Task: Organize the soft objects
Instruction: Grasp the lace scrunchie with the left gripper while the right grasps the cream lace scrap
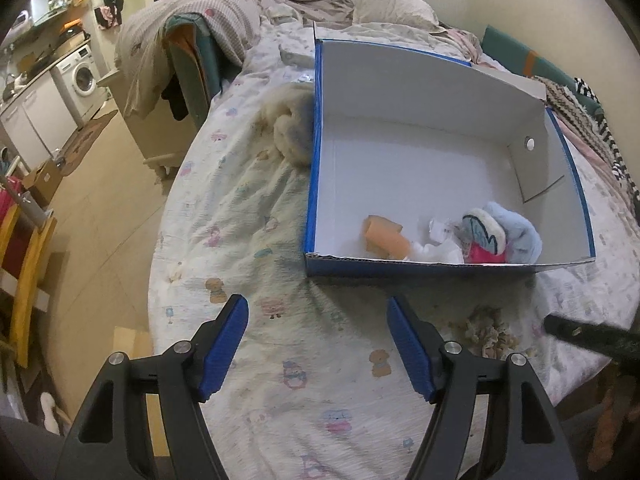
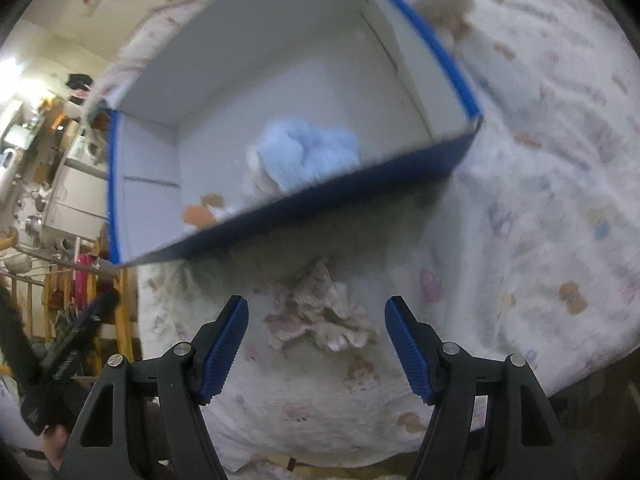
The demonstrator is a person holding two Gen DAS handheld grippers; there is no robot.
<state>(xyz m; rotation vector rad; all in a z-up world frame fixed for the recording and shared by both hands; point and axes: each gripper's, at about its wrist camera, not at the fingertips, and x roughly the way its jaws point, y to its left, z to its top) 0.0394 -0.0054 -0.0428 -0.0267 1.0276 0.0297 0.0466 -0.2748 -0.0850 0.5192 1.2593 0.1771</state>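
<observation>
A blue cardboard box (image 1: pixel 440 148) with a white inside lies on the bed. In its near corner are an orange sponge (image 1: pixel 384 238), a white crumpled cloth (image 1: pixel 436 246) and a light blue plush (image 1: pixel 516 236) with pink trim. My left gripper (image 1: pixel 317 300) hangs open over bare bedsheet in front of the box, nothing between its fingers. A crumpled beige cloth (image 2: pixel 316 312) lies on the sheet just before the box (image 2: pixel 280 80). My right gripper (image 2: pixel 317 299) is open above it, pads clear of the cloth. A cream fluffy item (image 1: pixel 292 124) rests against the box's left wall.
The bed (image 1: pixel 248 240) has a cartoon-print sheet, with pillows and rumpled bedding (image 1: pixel 248 4) at its far end. Left of the bed are a tiled floor (image 1: pixel 96 208), a washing machine (image 1: pixel 82 78) and yellow wooden furniture (image 1: pixel 24 276). Striped and knitted fabrics (image 1: pixel 592 120) lie at the right.
</observation>
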